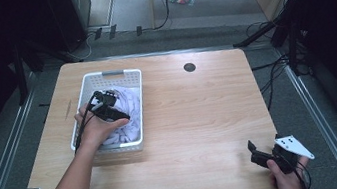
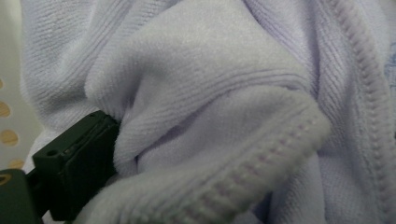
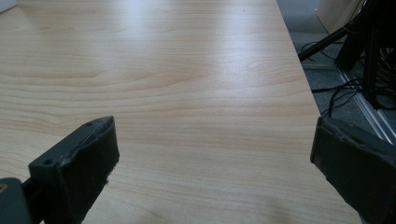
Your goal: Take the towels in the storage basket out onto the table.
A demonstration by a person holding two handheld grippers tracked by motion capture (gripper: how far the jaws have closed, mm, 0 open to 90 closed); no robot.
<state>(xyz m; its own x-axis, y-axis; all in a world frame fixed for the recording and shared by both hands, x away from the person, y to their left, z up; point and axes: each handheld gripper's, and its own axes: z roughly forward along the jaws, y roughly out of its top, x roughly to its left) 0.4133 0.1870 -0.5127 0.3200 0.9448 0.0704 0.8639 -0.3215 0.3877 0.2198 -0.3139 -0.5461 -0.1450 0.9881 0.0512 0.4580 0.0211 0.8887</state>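
**Clerk:** Lavender towelling first, far left. Entry: cloth [image 1: 128, 123], bunched inside white perforated basket [image 1: 84, 89] on left half of wooden table [image 1: 199, 110]. Lies wholly within the walls, nothing draped over the rim.

**Checker:** And the tool on it?

**Clerk:** Left gripper [image 1: 121, 115], held in left hand [image 1: 91, 128], nose down into the heap. Left gripper view: one black jaw pressed against a fold of cloth [image 2: 210, 93], hemmed edge rolled across in front, second jaw buried under fabric. Cannot tell whether clenched on the fold or merely pushed in.

**Checker:** Progress, then?

**Clerk:** Judged early. Reach into basket done, contact with cloth made. Not yet lifted, not yet out on the table. Left to do, by the look of it: secure the pinch, raise the cloth clear of the walls, carry it to the bare wood.

**Checker:** Middle of the table?

**Clerk:** Bare wood, round cable hole [image 1: 189, 67] near far edge.

**Checker:** Right side?

**Clerk:** Right gripper [image 1: 255, 149], near right corner, well apart from basket. Jaws spread wide, released, grasping nothing, only table between them in right gripper view [image 3: 215, 144]. Idle, probably waiting to take a second corner of the cloth.
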